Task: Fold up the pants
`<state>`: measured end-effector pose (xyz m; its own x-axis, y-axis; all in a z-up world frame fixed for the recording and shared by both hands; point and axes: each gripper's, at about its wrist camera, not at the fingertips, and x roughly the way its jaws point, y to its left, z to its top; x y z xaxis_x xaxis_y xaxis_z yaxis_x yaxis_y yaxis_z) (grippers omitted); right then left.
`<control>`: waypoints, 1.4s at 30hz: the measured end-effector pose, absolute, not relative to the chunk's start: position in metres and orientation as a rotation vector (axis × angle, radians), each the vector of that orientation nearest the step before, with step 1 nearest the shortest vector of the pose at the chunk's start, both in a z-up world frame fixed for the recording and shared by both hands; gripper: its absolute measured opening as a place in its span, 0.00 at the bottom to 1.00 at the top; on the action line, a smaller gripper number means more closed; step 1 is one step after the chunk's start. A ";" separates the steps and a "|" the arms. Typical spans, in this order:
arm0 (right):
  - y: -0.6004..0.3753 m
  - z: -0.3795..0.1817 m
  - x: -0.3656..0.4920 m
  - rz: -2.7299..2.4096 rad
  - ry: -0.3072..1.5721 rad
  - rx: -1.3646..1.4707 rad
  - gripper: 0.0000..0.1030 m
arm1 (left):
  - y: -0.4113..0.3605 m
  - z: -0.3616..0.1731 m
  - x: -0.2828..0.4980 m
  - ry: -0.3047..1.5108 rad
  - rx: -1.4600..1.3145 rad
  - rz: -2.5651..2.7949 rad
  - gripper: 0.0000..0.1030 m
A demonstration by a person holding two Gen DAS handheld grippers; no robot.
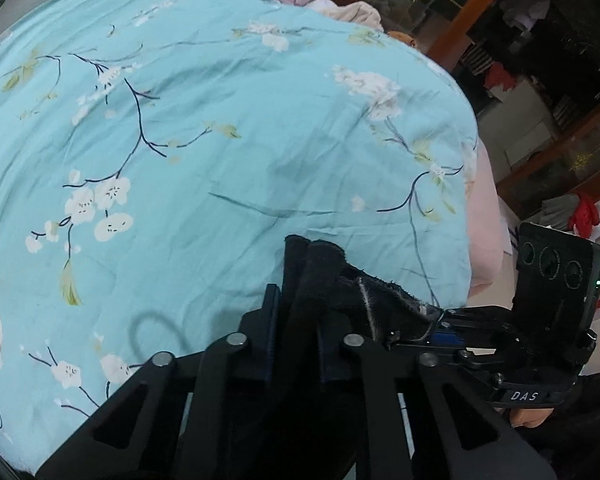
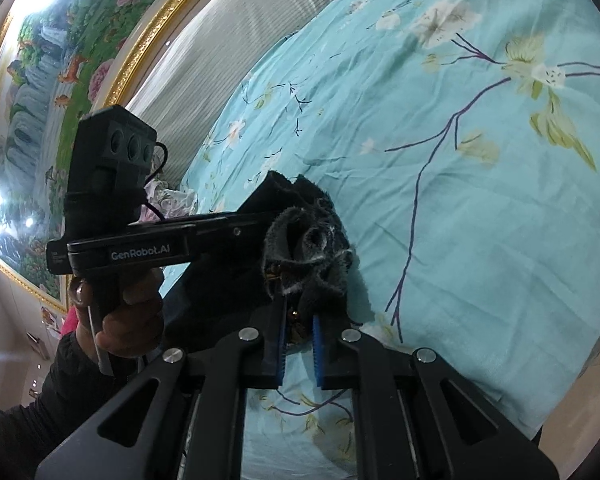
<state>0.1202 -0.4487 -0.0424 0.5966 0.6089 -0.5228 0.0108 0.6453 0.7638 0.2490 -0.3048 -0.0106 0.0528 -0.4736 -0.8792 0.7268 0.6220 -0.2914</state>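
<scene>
We have both the left gripper [image 1: 298,280] and the right gripper [image 2: 300,312] clamped on the black pants [image 2: 308,240] at the near edge of the bedspread [image 1: 220,140], and should next, we judge, spread them flat.

Most of the black pants [image 1: 332,280] lie hidden behind the left tongs [image 1: 296,320] at lower centre. The bed [image 1: 220,120] is cut by the left edge. Shelf contents at upper right are blurred.
</scene>
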 end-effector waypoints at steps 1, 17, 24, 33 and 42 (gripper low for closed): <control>-0.448 -0.040 0.120 0.406 0.864 0.809 0.11 | -0.302 -0.008 0.247 1.198 0.249 -0.930 0.11; -0.407 0.039 0.120 0.632 0.662 0.644 0.11 | -0.231 0.072 0.207 0.969 0.047 -0.922 0.10; -0.369 0.060 0.124 0.787 0.647 0.581 0.11 | -0.176 0.093 0.185 0.901 -0.016 -0.886 0.10; -0.301 0.056 0.138 0.966 0.733 0.472 0.11 | -0.088 0.074 0.164 0.888 -0.162 -0.759 0.10; -0.229 0.030 0.147 1.051 0.828 0.372 0.11 | -0.012 0.024 0.155 0.914 -0.309 -0.643 0.10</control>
<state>0.1475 -0.2294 0.0298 0.2397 0.8753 -0.4201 -0.6138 0.4719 0.6329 0.1551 -0.0122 0.0244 0.4423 -0.6345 -0.6339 0.3827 0.7727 -0.5065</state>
